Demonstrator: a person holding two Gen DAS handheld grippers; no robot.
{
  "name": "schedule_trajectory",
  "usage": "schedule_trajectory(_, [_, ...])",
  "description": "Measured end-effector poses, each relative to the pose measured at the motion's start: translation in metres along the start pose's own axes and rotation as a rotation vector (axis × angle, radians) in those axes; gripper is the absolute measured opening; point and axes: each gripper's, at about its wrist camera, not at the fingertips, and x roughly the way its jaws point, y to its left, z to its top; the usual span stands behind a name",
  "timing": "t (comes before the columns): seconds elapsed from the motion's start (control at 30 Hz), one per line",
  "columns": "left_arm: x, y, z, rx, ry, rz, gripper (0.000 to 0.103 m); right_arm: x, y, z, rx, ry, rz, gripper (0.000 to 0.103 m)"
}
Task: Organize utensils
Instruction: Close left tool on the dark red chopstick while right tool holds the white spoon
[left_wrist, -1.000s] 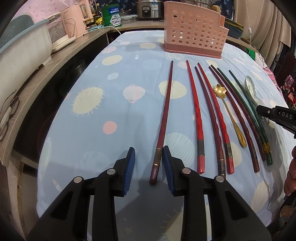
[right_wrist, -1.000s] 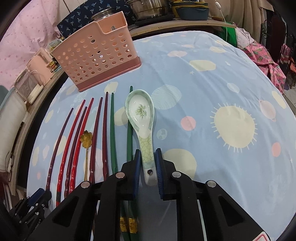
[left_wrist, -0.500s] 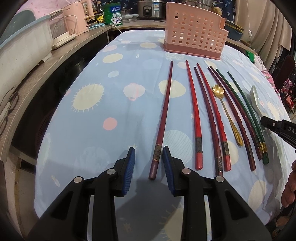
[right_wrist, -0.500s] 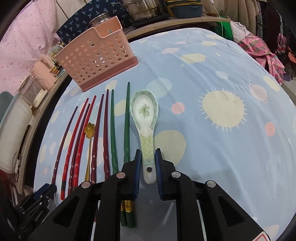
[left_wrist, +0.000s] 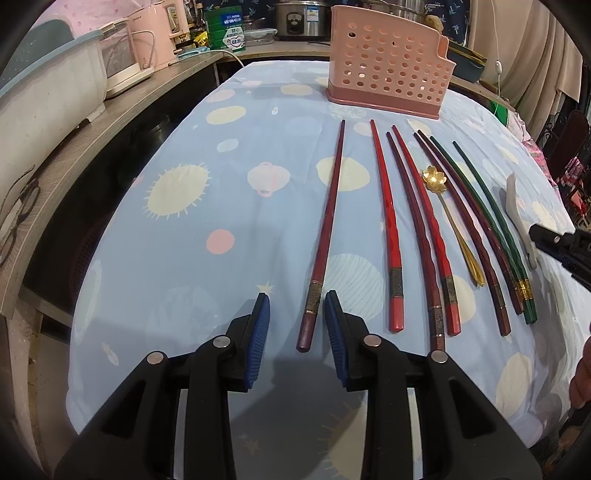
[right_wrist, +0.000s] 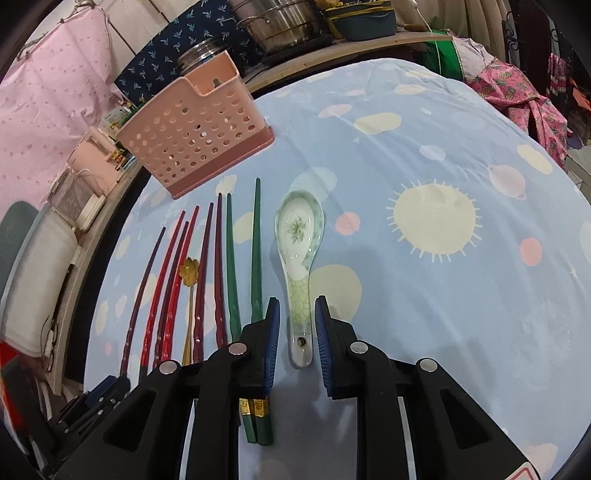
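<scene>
The right gripper (right_wrist: 295, 325) has just been opening, its pads now off the white-and-green ceramic spoon (right_wrist: 300, 258) lying between them on the table (right_wrist: 424, 177), right of the green chopsticks (right_wrist: 243, 266). The open left gripper (left_wrist: 297, 325) straddles the dark red chopstick (left_wrist: 325, 236). Nothing is in the far pink basket (right_wrist: 195, 136) yet.

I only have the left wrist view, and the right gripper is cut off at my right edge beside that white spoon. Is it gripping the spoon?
Observer: No. In the right wrist view the right gripper straddles the ceramic spoon handle, but both pads stand clear of it. Its jaws have just been opening.
Operator: Which way up is the spoon?
Observer: It lies flat with the bowl facing up and pointing toward the pink caddy. A green flower motif shows inside the bowl.
Operator: Anything on the handle end?
Observer: There is a small hole near its tip, sitting right between the pads.
</scene>
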Motion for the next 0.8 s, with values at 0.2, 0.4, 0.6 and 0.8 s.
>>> schedule_trajectory(0.2, [-0.001, -0.001, 0.000, 0.004, -0.004, 0.005, 0.030, 0.007, 0.005, -0.010, -0.035, 0.005, -0.030, 0.012])
schedule_trajectory(0.4, [-0.002, 0.001, 0.000, -0.005, -0.006, -0.011, 0.029, 0.003, 0.009, -0.015, -0.080, -0.002, -0.056, 0.012])
schedule_trajectory(0.6, [-0.007, 0.004, 0.000, -0.022, -0.003, -0.061, 0.009, -0.014, 0.011, -0.017, -0.090, -0.030, -0.056, 0.012])
schedule_trajectory(0.8, [-0.024, 0.009, 0.003, -0.039, -0.036, -0.073, 0.007, -0.043, 0.014, -0.010, -0.092, -0.090, -0.044, 0.011])
